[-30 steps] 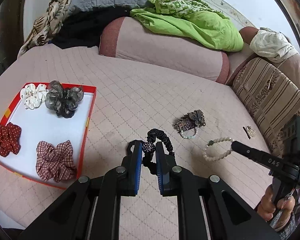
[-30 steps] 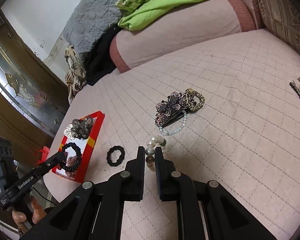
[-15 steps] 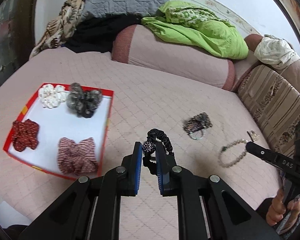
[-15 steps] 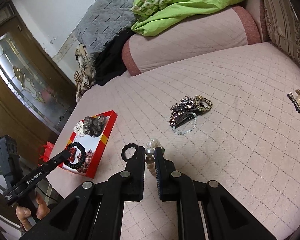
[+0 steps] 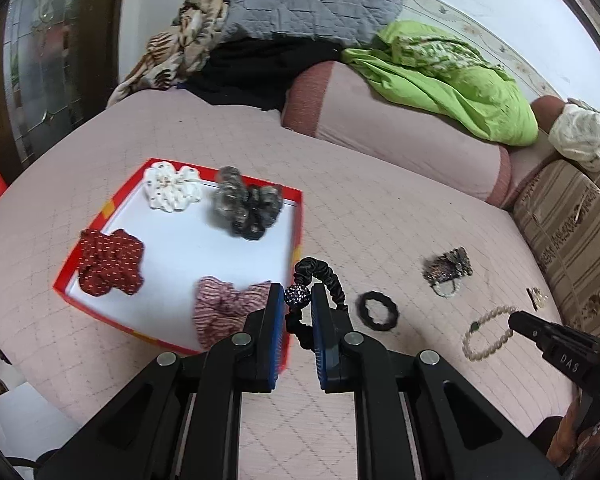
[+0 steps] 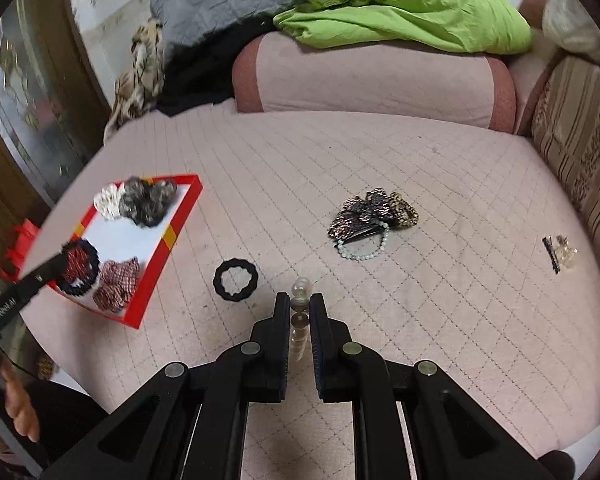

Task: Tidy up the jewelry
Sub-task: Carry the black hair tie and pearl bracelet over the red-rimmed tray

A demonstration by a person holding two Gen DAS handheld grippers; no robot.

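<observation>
The left gripper (image 5: 297, 300) is clamped on a black hair tie (image 5: 316, 280) with a sparkly bead, the loop rising just beyond its fingertips, above the near right edge of the red tray (image 5: 100, 216). The right gripper (image 6: 299, 307) is pinched on a pearl bracelet (image 6: 300, 294), beads showing between and just past its fingers. Beyond it, slightly left, a plain black ring tie (image 6: 236, 280) lies on the pink quilt (image 6: 420, 300). Farther right lies a beaded hair clip (image 6: 374, 212) with a small pale bead bracelet (image 6: 364, 249) touching it. The tray holds four scrunchies (image 5: 172, 188).
</observation>
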